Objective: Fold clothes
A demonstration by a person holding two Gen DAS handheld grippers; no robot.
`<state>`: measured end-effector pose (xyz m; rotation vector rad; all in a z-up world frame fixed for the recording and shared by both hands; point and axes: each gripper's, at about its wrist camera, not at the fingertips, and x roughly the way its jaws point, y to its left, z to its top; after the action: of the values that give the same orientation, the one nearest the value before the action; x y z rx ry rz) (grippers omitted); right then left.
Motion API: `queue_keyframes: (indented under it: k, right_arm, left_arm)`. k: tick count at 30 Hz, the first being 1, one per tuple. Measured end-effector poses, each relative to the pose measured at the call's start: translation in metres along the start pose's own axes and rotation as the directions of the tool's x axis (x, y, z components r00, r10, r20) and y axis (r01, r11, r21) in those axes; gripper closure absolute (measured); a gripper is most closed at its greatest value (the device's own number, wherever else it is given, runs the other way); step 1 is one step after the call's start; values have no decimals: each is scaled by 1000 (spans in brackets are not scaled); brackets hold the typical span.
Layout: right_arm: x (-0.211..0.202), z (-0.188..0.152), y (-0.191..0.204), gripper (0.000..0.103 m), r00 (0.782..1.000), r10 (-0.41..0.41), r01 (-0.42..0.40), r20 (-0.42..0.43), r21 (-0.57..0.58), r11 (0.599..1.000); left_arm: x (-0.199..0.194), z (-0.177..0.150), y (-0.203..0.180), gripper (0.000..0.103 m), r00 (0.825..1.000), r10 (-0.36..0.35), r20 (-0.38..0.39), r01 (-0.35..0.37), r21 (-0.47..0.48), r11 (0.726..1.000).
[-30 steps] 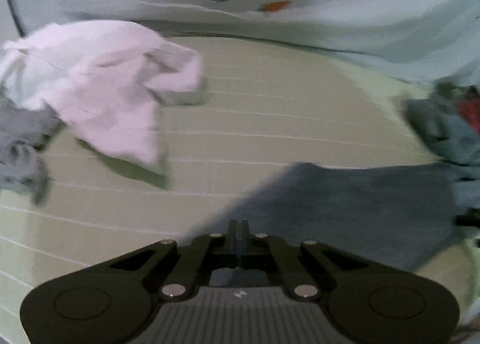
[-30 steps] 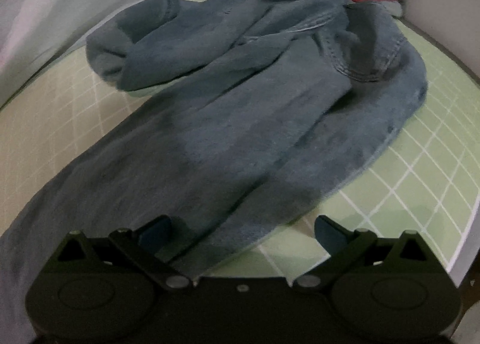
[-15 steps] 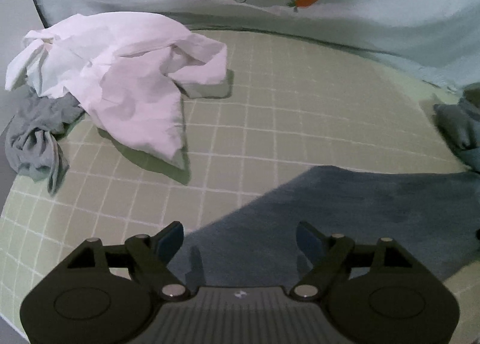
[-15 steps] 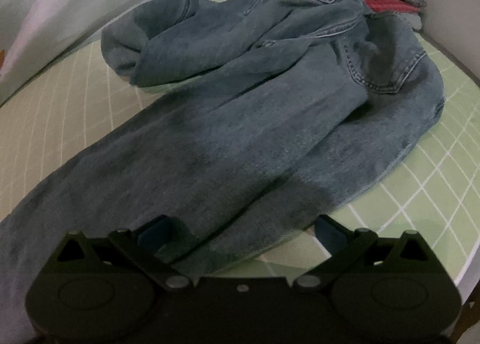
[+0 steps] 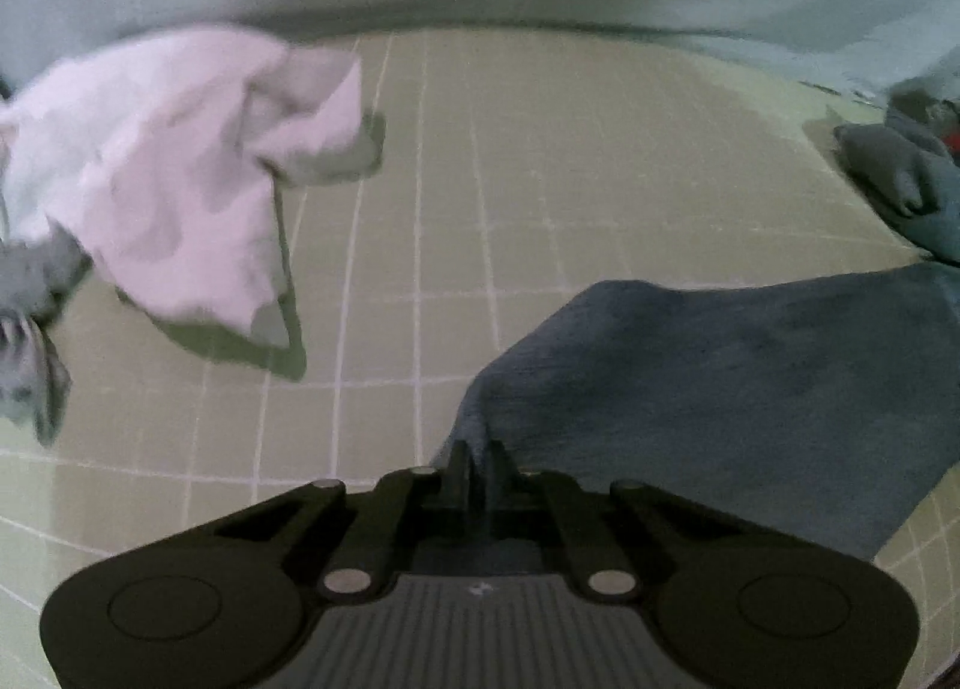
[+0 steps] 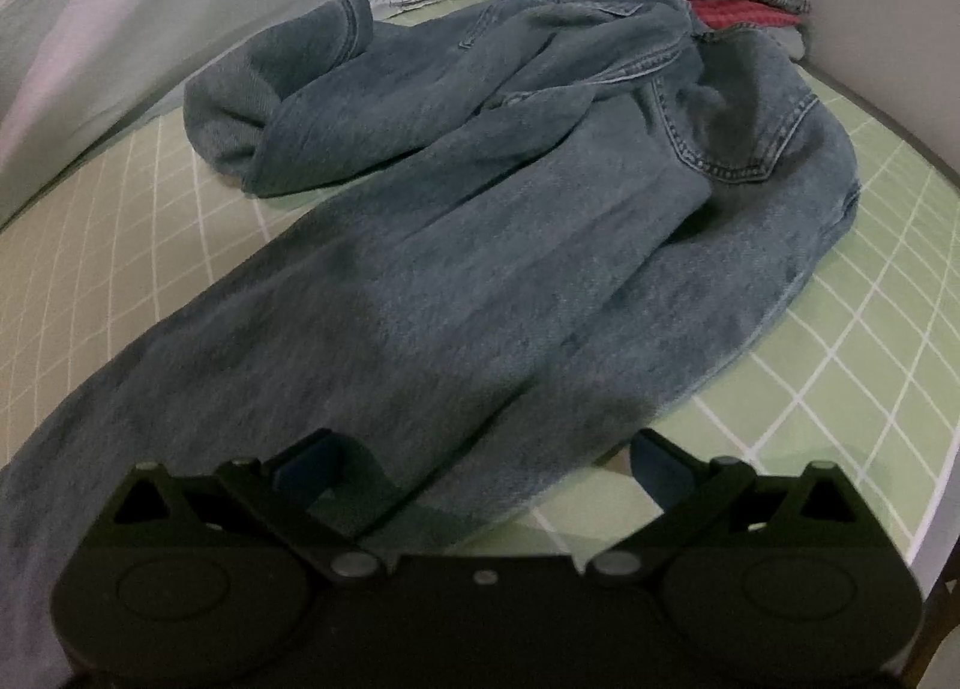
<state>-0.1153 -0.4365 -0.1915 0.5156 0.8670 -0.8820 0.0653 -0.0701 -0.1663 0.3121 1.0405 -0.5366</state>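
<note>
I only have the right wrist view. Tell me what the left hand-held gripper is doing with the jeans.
Observer: The left hand-held gripper is shut on a corner of the jeans, with the denim peaking up into its jaws.
Operator: Report what lies ahead of it.
Observer: A crumpled white garment sits on the green grid mat, apart from the jeans.
Operator: Name anything else on that side.
Observer: A grey garment lies at the far left edge, touching the white one.
</note>
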Motion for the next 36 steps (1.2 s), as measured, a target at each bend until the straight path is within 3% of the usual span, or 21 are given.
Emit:
queue_keyframes:
  k: [7, 11, 16, 19, 21, 27, 29, 34, 36]
  right_arm:
    - [-1, -3, -5, 0, 999, 53, -52, 4, -70, 996]
    - [-3, -6, -8, 0, 996, 89, -88, 1, -119, 989]
    - [-4, -8, -12, 0, 991, 135, -134, -11, -186, 973]
    - [-5, -10, -14, 0, 988, 155, -155, -18, -219, 963]
    - [-5, -10, -15, 0, 987, 160, -160, -17, -228, 960]
    - [-6, -13, -16, 0, 987, 162, -159, -2, -227, 961]
    - [-6, -13, -15, 0, 987, 160, -156, 2, -223, 962]
    - [-8, -16, -13, 0, 990, 140, -133, 22, -197, 971]
    - [-9, -19, -13, 0, 991, 131, -123, 36, -185, 975]
  left_arm:
    - [-37, -13, -48, 100, 998, -17, 66, 10, 117, 993]
    - [-28, -30, -74, 99, 1000, -24, -10, 25, 100, 995]
    - [-20, -50, -86, 91, 992, -49, -116, 53, 37, 998]
    - [-26, -55, -89, 76, 991, -64, -119, 67, 23, 997]
    - [-34, -56, -93, 65, 990, -89, -108, 93, 30, 995]
    - [-77, -46, -89, 65, 988, -128, 86, 129, -8, 992]
    - [-86, -35, -77, 65, 986, -95, 137, 102, -47, 994]
    - [-61, -10, -42, 65, 994, 46, 100, -29, -162, 986]
    - [-43, -7, -31, 64, 997, 62, 41, -54, -163, 985]
